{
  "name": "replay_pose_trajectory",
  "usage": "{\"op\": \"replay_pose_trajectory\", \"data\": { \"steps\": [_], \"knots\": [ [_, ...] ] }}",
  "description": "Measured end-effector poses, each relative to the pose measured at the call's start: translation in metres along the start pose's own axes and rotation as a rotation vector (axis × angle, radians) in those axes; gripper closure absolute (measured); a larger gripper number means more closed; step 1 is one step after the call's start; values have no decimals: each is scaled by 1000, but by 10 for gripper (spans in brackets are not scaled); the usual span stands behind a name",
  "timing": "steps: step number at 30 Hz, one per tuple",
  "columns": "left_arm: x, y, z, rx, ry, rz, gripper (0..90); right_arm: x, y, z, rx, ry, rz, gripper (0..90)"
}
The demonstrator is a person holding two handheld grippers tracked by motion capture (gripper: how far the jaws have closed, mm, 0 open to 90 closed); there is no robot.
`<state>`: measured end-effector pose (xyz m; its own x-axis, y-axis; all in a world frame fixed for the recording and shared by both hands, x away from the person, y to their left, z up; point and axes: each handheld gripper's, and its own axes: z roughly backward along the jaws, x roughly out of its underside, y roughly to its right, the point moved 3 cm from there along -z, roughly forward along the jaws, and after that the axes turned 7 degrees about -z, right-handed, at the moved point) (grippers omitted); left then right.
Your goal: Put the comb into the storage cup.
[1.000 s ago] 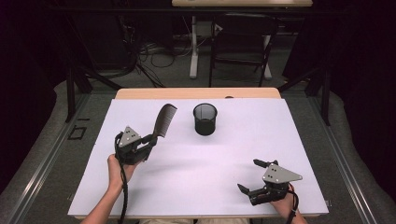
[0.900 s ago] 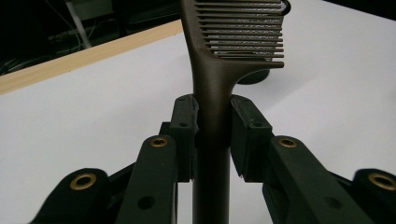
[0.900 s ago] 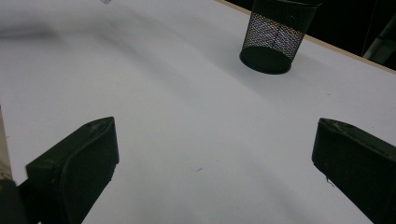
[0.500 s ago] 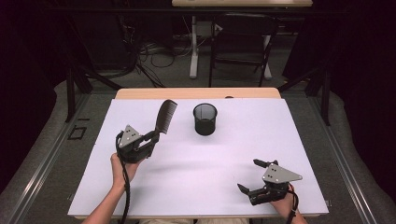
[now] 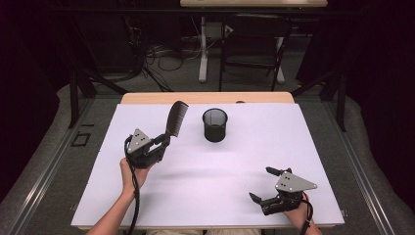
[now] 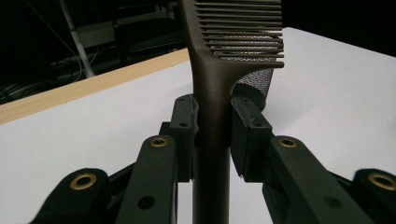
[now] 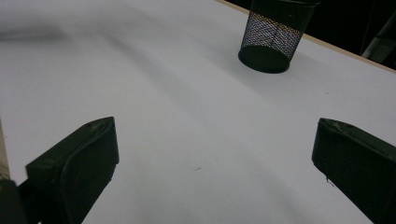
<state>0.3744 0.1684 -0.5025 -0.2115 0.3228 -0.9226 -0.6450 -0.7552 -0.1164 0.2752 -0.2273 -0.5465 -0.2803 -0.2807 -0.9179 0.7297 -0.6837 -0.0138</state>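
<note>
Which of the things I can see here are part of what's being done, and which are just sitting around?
Part of the job:
- comb, clamped by its handle in the left gripper
- mesh cup, standing upright on the white table

Just about:
- right gripper, open and holding nothing
- chair and cables on the floor beyond the table

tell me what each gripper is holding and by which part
The left gripper clamps a dark comb by its handle; the right gripper holds nothing.
</note>
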Motion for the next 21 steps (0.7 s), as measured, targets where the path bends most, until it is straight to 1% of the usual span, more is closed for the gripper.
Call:
{"op": "replay_pose_trajectory", "data": {
  "steps": [6, 9, 13, 16, 21],
  "knots": [
    [-1, 0, -2, 2, 7, -2, 724, 0, 0, 0, 1, -2, 0, 2],
    [-2, -1, -3, -1, 9, -3, 724, 0, 0, 0, 1, 4, 2, 3],
    [-4, -3, -4, -4, 24, 0, 724, 0, 0, 0, 2, -2, -1, 3],
    [-5, -3, -5, -7, 25, -1, 724, 0, 0, 0, 2, -2, -1, 3],
    [-7, -3, -9, 3, 30, -2, 724, 0, 0, 0, 1, 3, -4, 3]
  ]
}}
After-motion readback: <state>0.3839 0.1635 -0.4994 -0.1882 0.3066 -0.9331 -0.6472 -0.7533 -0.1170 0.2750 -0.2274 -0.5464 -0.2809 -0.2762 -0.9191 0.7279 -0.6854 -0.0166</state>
